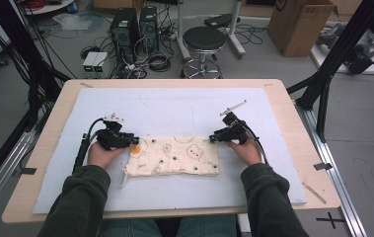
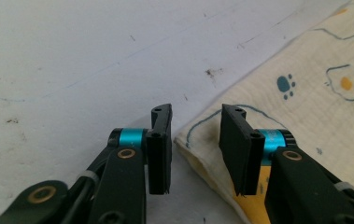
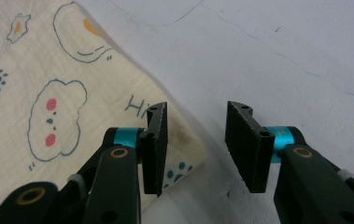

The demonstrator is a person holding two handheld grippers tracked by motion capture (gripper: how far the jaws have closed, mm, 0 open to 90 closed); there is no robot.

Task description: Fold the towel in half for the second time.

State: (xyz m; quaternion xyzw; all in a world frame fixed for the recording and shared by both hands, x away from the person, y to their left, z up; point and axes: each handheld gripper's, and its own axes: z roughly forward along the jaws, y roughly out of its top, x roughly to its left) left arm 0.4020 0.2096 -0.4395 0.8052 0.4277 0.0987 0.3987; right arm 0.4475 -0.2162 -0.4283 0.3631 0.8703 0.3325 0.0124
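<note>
Blue hand-drawn letters "Hi", or the start of a longer word, on the cloth (image 3: 48, 116), just beside a drawn face with pink cheeks; rest of the word hidden behind one jaw. Elsewhere on the cloth only pictures: paw prints, fried eggs, outlined faces, no words. Black cross mark (image 1: 330, 219) on the floor by the table's near right corner. Nothing legible on the cardboard box (image 1: 300, 24).

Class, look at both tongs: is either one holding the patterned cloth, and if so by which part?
Nothing is held. The left tongs straddle one corner of the cloth, the right tongs straddle another corner, with pads apart from the fabric.
</note>
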